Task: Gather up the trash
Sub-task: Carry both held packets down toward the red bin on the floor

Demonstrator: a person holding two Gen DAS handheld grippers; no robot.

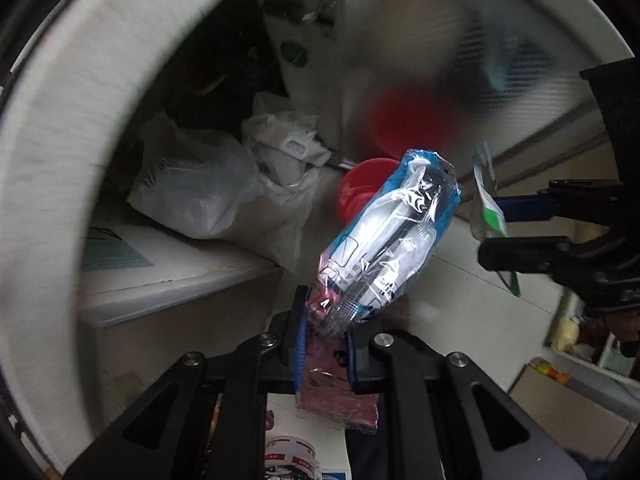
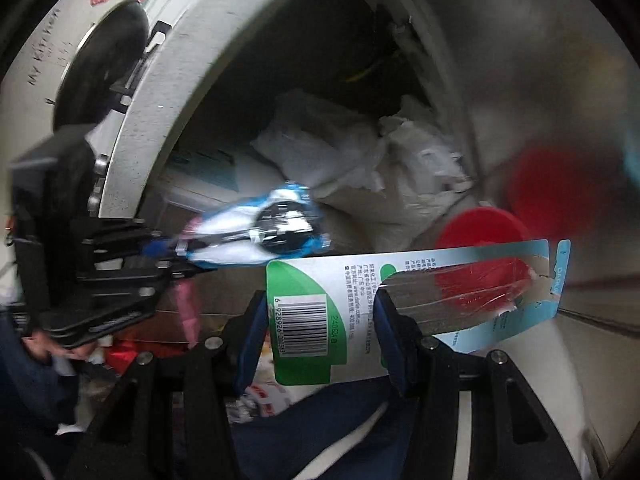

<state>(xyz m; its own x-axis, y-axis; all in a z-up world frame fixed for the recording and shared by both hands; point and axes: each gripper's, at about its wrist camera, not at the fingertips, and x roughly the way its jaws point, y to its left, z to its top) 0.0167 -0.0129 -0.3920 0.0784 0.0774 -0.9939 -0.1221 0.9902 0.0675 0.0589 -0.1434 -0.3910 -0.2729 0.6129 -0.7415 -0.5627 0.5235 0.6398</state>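
Observation:
My left gripper [image 1: 328,322] is shut on the pink end of a clear plastic cutlery packet [image 1: 388,236] with blue edges, which sticks up and away from the fingers. In the right wrist view the same packet [image 2: 260,236] juts from the left gripper [image 2: 178,254] at the left. My right gripper [image 2: 322,304] is shut on a green, white and blue blister card [image 2: 360,300] with a barcode, its torn clear window reaching right. From the left wrist view the right gripper [image 1: 496,232] shows at the right edge with the card [image 1: 486,200]. A red round container [image 1: 354,192] [image 2: 480,236] lies below both.
White plastic bags [image 1: 208,192] [image 2: 360,160] are heaped on a low white box [image 1: 168,276] beside a shiny metal panel [image 1: 440,60]. A white tabletop edge [image 1: 60,140] curves overhead at the left. Printed packaging [image 1: 288,452] lies near the floor.

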